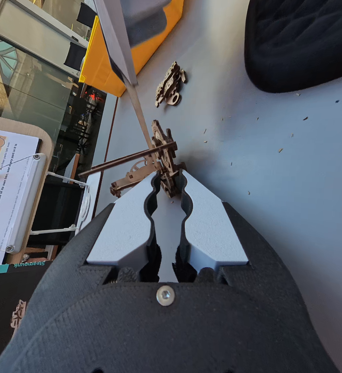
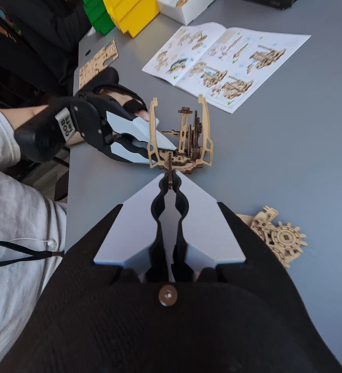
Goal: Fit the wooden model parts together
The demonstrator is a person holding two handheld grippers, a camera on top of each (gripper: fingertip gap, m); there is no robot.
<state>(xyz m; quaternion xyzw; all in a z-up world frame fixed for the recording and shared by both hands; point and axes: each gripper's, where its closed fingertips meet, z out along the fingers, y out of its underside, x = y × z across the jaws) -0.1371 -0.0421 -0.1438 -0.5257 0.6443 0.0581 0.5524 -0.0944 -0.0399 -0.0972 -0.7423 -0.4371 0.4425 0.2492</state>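
The wooden model [image 2: 186, 145] stands on the grey table [image 2: 267, 161]: a gear-shaped base with two tall side arms and dark gears between them. My left gripper [image 1: 170, 175] is shut on the model's base [image 1: 169, 181] from the left side; it also shows in the right wrist view [image 2: 164, 155]. My right gripper [image 2: 170, 174] is shut on a thin wooden strip [image 2: 169, 177], seen edge-on, whose far end touches the front of the base. In the left wrist view this strip [image 1: 142, 121] slants down from the right gripper's finger [image 1: 117, 40] to the model.
A second gear sub-assembly [image 2: 277, 236] lies on the table to the right, also in the left wrist view [image 1: 170, 84]. An open instruction booklet [image 2: 226, 60] lies behind the model. Yellow [image 2: 133, 14] and green bins [image 2: 99, 18], a punched wooden sheet [image 2: 97, 60] and a black bag [image 1: 303, 40] border the area. Tip to tip, the grippers are about 7 cm apart.
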